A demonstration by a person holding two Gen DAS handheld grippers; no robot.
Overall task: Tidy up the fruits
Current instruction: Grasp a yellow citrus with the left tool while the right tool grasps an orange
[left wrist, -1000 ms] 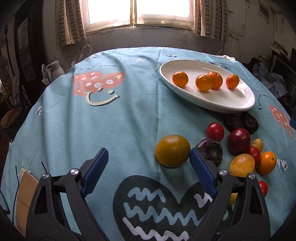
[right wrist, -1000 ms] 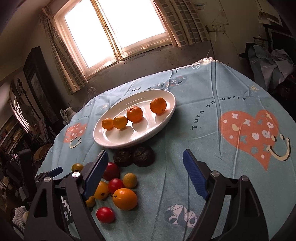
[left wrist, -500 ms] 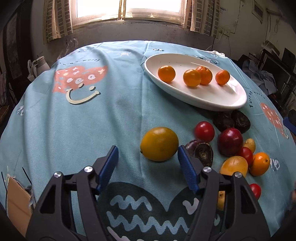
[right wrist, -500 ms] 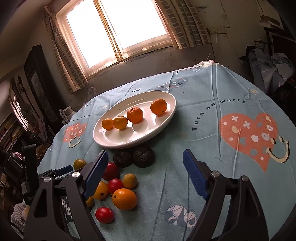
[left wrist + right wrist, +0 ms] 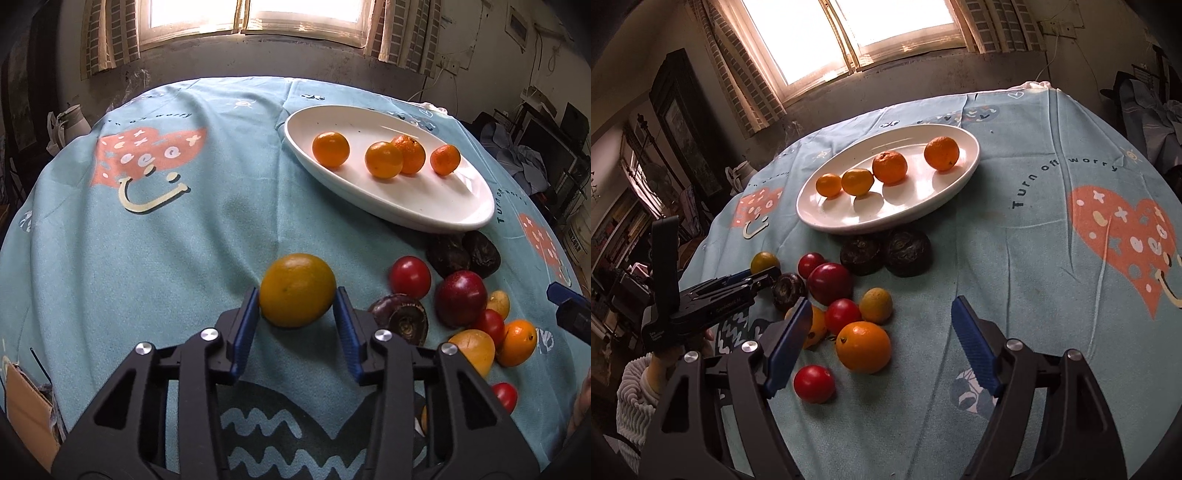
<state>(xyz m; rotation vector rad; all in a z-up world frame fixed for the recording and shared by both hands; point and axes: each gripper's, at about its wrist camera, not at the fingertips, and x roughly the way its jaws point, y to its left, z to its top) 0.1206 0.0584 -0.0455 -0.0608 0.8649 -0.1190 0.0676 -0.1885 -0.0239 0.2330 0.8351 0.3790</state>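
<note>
My left gripper (image 5: 297, 304) has its blue jaws closed against both sides of a large yellow-orange fruit (image 5: 297, 290) on the teal tablecloth; the same fruit shows in the right wrist view (image 5: 764, 261). A white oval plate (image 5: 424, 199) at the back right holds several small oranges (image 5: 330, 149). A loose pile of red, dark and orange fruits (image 5: 460, 302) lies to the right of the held fruit. My right gripper (image 5: 881, 325) is open and empty, above the cloth beside an orange (image 5: 863, 346) and a red fruit (image 5: 814, 383).
Two dark wrinkled fruits (image 5: 884, 251) sit against the plate's (image 5: 827, 218) near rim. The round table's edge (image 5: 22, 236) drops off on the left, with a white jug (image 5: 70, 123) beyond. A window and wall stand behind the table.
My left gripper moved forward and its jaws closed in from wide open onto the large yellow-orange fruit. My right gripper stayed open and almost still.
</note>
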